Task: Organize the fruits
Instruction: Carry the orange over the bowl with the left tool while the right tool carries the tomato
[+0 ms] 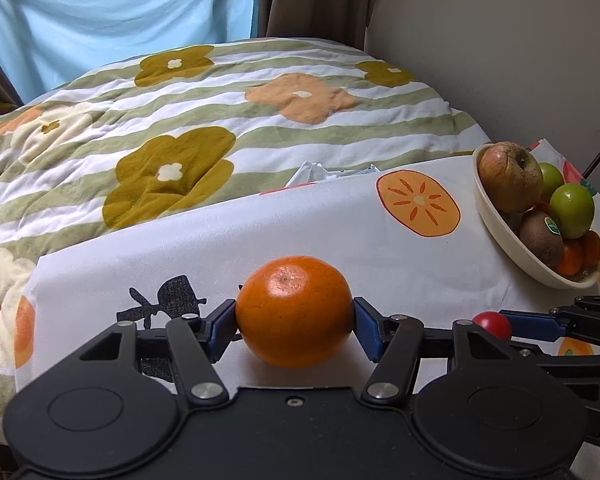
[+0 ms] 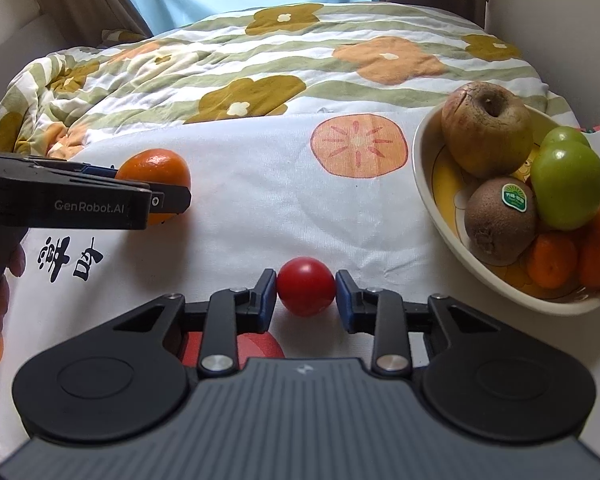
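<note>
My left gripper (image 1: 295, 320) is shut on a large orange (image 1: 294, 310) that rests on the white printed cloth (image 1: 340, 232); it also shows in the right wrist view (image 2: 156, 170) at the left. My right gripper (image 2: 306, 292) is shut on a small red round fruit (image 2: 306, 286) on the cloth; that fruit shows in the left wrist view (image 1: 494, 324) at the right. A cream bowl (image 2: 424, 184) at the right holds an apple (image 2: 486, 134), a kiwi (image 2: 498, 220), green fruits (image 2: 566, 188) and small oranges (image 2: 552, 264).
A flowered striped quilt (image 1: 180, 120) on a bed lies beyond the cloth. A wall stands at the right and blue curtains at the back. A red print or object (image 2: 260, 346) lies under my right gripper.
</note>
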The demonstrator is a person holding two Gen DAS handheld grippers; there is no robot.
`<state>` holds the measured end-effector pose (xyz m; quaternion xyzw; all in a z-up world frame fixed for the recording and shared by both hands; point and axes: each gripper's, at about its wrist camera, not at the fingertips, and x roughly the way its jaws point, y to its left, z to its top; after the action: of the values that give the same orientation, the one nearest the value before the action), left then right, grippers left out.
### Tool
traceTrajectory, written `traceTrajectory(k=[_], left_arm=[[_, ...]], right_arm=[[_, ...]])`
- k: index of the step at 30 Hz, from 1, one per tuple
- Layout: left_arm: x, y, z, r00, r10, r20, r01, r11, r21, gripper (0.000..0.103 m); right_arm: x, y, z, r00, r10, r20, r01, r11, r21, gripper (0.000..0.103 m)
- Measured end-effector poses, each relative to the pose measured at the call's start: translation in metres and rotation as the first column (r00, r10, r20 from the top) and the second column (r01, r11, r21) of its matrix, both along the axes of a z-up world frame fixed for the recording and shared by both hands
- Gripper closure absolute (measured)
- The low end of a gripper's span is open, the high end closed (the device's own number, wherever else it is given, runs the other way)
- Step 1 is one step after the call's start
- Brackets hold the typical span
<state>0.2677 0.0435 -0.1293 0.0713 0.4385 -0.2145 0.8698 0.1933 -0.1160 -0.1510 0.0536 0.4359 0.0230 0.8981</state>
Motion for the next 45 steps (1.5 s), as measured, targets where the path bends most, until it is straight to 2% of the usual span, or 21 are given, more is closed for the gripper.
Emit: traceTrajectory(k=[14,20,29,38,45], left_arm=[[-0.047,-0.014,0.044,0.993,0.015,0.114,-0.018,1.000,0.020,0.038],[-0.065,-0.037,0.069,0.989,0.012,0.144,-0.012,1.000,-0.005,0.038],[-0.076,-0.086,0.093,0.984,0.000,0.179,0.005,1.000,-0.029,0.038],[-0.069,-0.145,0.099,0.981,-0.019,0.195,0.025,0.999,-0.031,0.038],[-0.049,-0.181,0.076,0.987,0.013,0.158,-0.009,1.000,-0.026,0.038]], right_arm=[[-0.033,-0.032,0.043,0.997,-0.015,0.075,0.013,1.000,0.025,0.057],[-0.048,-0.068,0.066,0.991,-0.076,0.109,0.071,0.996,0.048,0.057],[-0.057,-0.130,0.099,0.978,-0.106,0.177,0.102,0.994,0.032,0.057],[-0.044,-0.195,0.109,0.971,-0.121,0.205,0.119,0.993,0.021,0.057],[-0.028,-0.228,0.099,0.978,-0.088,0.188,0.088,0.996,0.007,0.057]])
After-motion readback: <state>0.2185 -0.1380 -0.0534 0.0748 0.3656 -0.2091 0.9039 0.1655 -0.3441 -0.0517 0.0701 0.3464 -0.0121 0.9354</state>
